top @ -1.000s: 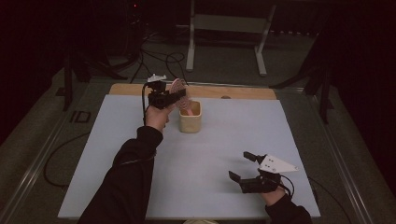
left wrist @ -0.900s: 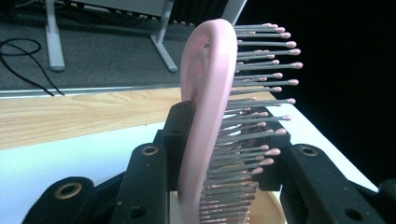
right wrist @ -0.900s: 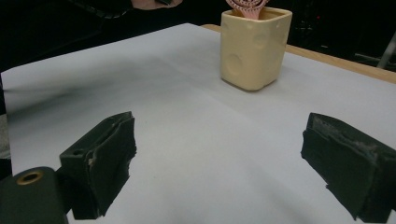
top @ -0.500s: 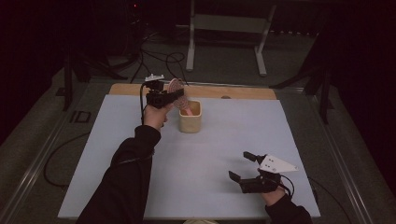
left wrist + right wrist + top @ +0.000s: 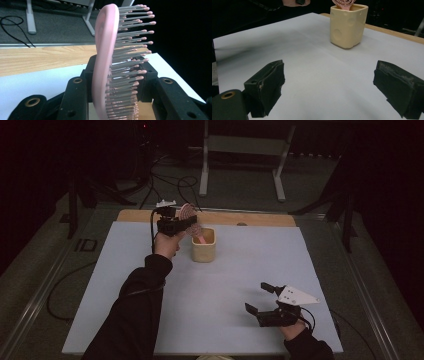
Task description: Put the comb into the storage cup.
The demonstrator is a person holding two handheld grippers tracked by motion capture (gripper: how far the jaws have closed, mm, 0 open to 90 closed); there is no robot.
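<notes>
My left gripper [image 5: 186, 223] is held up at the back of the table, just left of a cream cup [image 5: 204, 247]. It is shut on a pink hairbrush [image 5: 188, 212], whose round head rises above the jaws. In the left gripper view the hairbrush [image 5: 106, 50] stands edge-on between the jaws of the left gripper [image 5: 117, 68], bristles to the right. Something pink [image 5: 200, 239] sits in the cup; I cannot tell whether it belongs to the same brush. My right gripper [image 5: 257, 297] rests open near the front right, nothing between its jaws. From the right gripper [image 5: 330, 75] the cup [image 5: 347, 25] stands ahead.
A white mat [image 5: 250, 265] covers the table, with a wooden strip [image 5: 260, 219] along the far edge. Beyond it are cables [image 5: 170, 180] on the floor and a metal stand [image 5: 240, 150]. A dark sleeve [image 5: 135, 310] reaches across the left half of the mat.
The left gripper has shifted slightly left with the hairbrush in it. The right gripper has not moved.
</notes>
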